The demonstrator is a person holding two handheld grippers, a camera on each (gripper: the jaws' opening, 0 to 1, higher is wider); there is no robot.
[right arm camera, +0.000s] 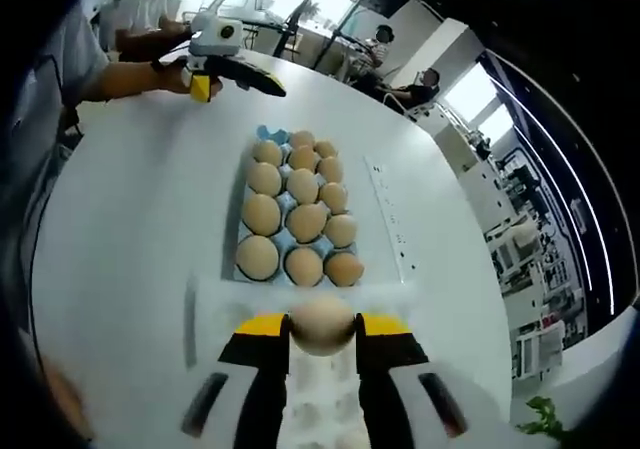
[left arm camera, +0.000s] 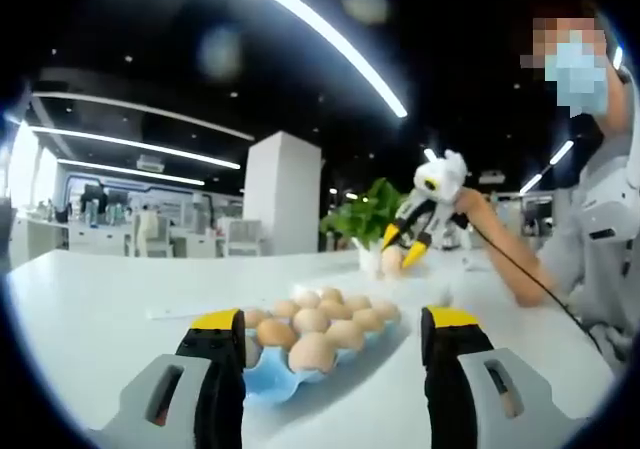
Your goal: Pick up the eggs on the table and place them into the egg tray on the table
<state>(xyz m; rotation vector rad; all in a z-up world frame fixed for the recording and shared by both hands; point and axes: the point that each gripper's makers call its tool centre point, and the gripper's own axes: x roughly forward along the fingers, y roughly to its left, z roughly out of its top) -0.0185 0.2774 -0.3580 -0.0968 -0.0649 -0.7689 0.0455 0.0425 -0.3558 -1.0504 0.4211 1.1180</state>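
A blue egg tray (right arm camera: 241, 268) lies on the white table (right arm camera: 130, 229), holding several brown eggs (right arm camera: 303, 185). My right gripper (right arm camera: 322, 327) is shut on one more brown egg (right arm camera: 322, 325), held above the table just short of the tray's near end. In the left gripper view the same tray (left arm camera: 265, 381) sits just beyond my left gripper (left arm camera: 335, 324), which is open with nothing between its jaws. Past the tray, the right gripper (left arm camera: 402, 249) hangs with the egg (left arm camera: 391, 262) between its yellow tips. The left gripper (right arm camera: 235, 81) shows beyond the tray's far end, in a person's hand.
A long white strip (right arm camera: 388, 214) lies on the table beside the tray. A green plant (left arm camera: 365, 219) stands past the table's far edge, and a white pillar (left arm camera: 283, 194) behind it. The person holding the grippers (left arm camera: 600, 219) stands at the table's side. Seated people (right arm camera: 380, 39) are farther off.
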